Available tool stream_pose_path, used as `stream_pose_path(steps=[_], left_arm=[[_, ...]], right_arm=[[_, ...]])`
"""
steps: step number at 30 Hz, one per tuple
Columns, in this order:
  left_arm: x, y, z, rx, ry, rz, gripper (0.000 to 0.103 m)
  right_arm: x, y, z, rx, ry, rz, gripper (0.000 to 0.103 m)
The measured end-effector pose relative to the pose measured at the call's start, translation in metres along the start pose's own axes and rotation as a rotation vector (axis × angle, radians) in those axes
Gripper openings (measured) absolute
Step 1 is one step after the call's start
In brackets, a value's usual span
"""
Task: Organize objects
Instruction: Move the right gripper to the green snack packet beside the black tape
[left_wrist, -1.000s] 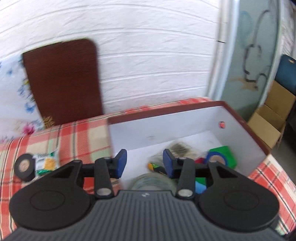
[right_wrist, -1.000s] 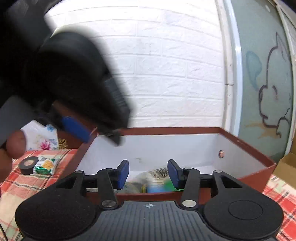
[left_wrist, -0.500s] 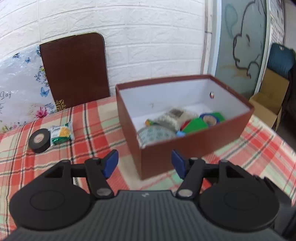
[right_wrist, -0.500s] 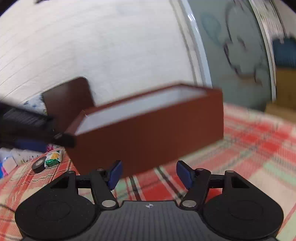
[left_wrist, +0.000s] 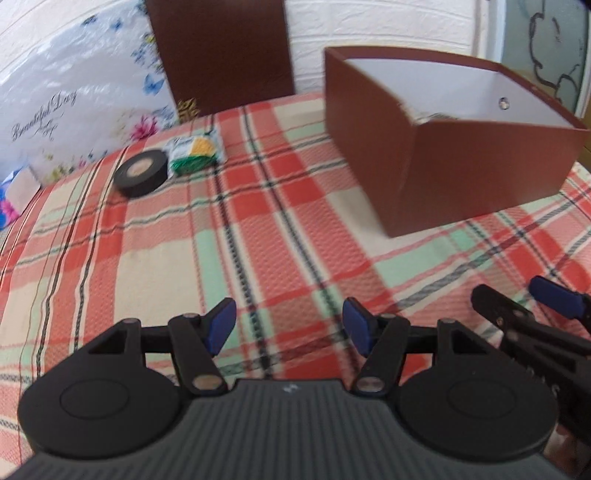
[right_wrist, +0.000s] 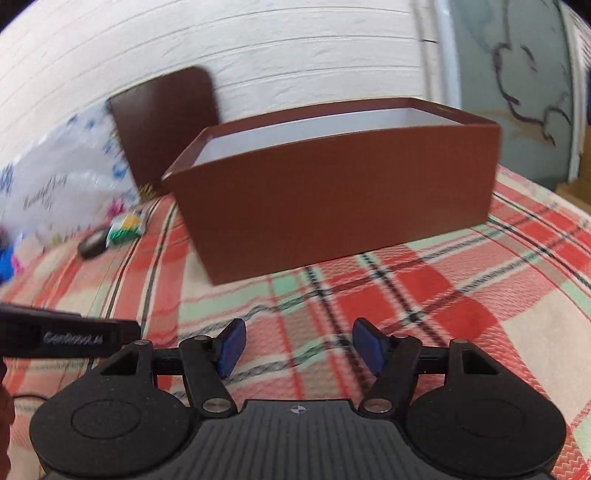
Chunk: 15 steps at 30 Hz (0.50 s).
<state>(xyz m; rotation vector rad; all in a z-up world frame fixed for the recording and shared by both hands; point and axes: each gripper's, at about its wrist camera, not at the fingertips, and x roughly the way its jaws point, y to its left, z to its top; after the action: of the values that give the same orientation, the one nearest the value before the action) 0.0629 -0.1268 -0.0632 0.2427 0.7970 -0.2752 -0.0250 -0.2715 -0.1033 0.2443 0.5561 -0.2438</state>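
I have pulled both grippers back from the brown box (left_wrist: 476, 173). Left gripper (left_wrist: 289, 328) and right gripper (right_wrist: 297, 349) are both released, empty. Left of box (still unsorted): black tape roll (left_wrist: 140, 178), green-yellow packet (left_wrist: 192, 154).

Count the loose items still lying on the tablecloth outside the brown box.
2. A black tape roll and a green-and-yellow packet touching its right side, both left of the brown box. More could lie hidden behind the box.

You're in a home: red-and-green plaid cloth (left_wrist: 280, 229), white brick-pattern wall (right_wrist: 258, 55), floral printed bag (left_wrist: 66, 103).
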Motion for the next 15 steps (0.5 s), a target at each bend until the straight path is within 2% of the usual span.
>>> stream_pose_path(steps=[4,6,15], left_arm=[[0.007,0.018,-0.006,-0.027,0.009,0.024,0.067],[0.008,0.027,-0.007,-0.042,0.006,0.028,0.069],[0.01,0.065,-0.017,-0.102,-0.006,0.044,0.074]], right_arm=[[-0.001,0.018,-0.002,-0.078,0.01,0.004,0.068],[-0.002,0.026,-0.001,-0.096,0.016,0.01,0.072],[0.003,0.056,-0.006,-0.21,0.033,0.047,0.072]])
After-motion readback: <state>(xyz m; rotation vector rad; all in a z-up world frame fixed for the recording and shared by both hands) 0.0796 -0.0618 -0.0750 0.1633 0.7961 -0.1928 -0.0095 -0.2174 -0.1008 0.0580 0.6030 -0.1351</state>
